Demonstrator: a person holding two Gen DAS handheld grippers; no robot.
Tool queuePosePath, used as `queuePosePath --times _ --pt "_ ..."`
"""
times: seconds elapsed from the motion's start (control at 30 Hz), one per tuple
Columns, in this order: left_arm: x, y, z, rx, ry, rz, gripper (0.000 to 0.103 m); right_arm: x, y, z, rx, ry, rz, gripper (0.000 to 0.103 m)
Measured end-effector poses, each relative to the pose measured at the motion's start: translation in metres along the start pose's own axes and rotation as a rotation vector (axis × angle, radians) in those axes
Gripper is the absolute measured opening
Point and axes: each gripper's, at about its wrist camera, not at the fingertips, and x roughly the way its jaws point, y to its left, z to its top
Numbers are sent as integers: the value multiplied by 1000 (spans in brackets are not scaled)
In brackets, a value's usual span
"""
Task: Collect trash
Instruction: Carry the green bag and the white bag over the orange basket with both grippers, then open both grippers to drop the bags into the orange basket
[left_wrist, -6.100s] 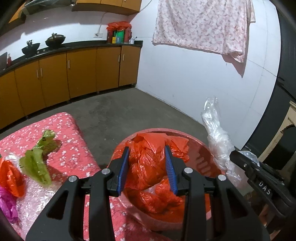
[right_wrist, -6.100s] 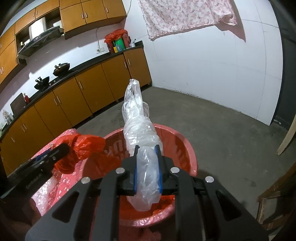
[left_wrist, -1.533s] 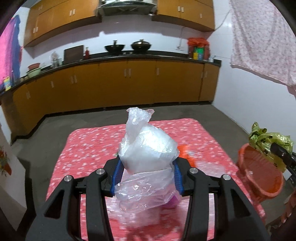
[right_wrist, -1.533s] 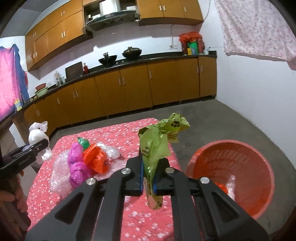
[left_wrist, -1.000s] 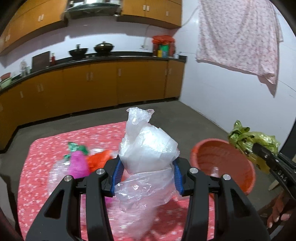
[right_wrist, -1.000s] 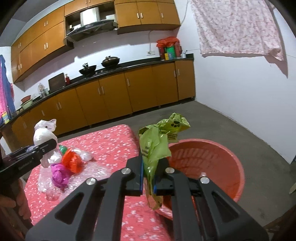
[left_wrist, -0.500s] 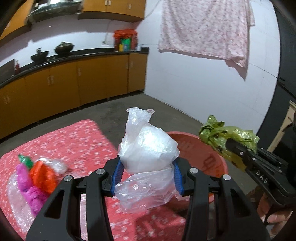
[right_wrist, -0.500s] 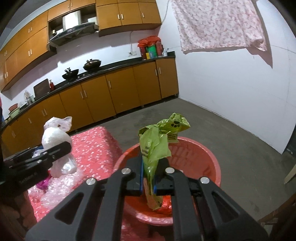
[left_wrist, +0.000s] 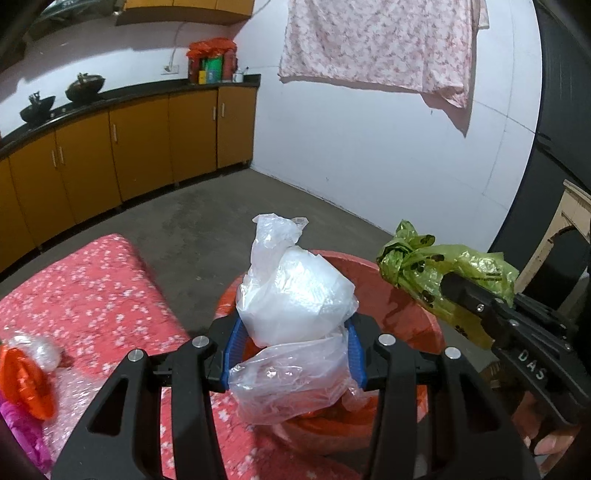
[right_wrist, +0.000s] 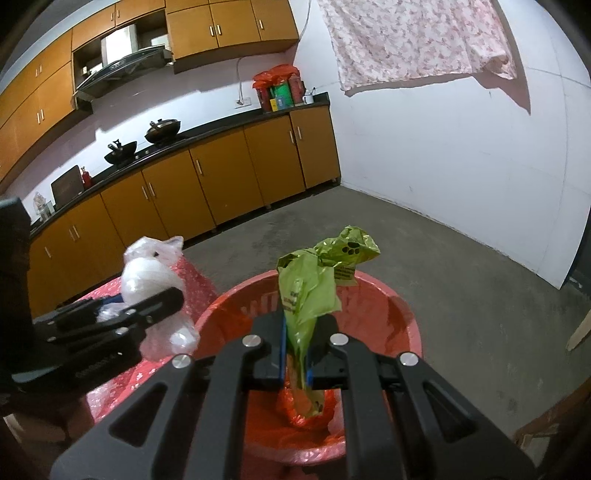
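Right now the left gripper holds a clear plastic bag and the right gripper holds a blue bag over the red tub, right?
Not quite. In the right wrist view the right gripper holds a green bag, not blue. The left gripper does hold the clear plastic bag, by the red tub.

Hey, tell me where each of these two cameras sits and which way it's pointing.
Left wrist: sits on the left gripper, looking along its fingers at the clear crumpled plastic bag it holds over the round red plastic basin; a hand shows at lower right.
Right wrist: sits on the right gripper, looking down at the same basin past its green crinkled plastic bag.
Shared: both bags, basin, each other's gripper, orange kitchen cabinets.
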Motion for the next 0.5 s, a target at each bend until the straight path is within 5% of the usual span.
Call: queuePosePath --times 0.23,0.33,0.5 --pt "25 -6 0 -3 29 -25 56 7 -6 0 17 -13 -2 13" --pt "32 -1 -3 -19 45 -23 62 11 -10 -1 27 -17 -8 27" --pt "33 13 -8 -58 62 3 66 15 -19 -7 63 -12 -27 36"
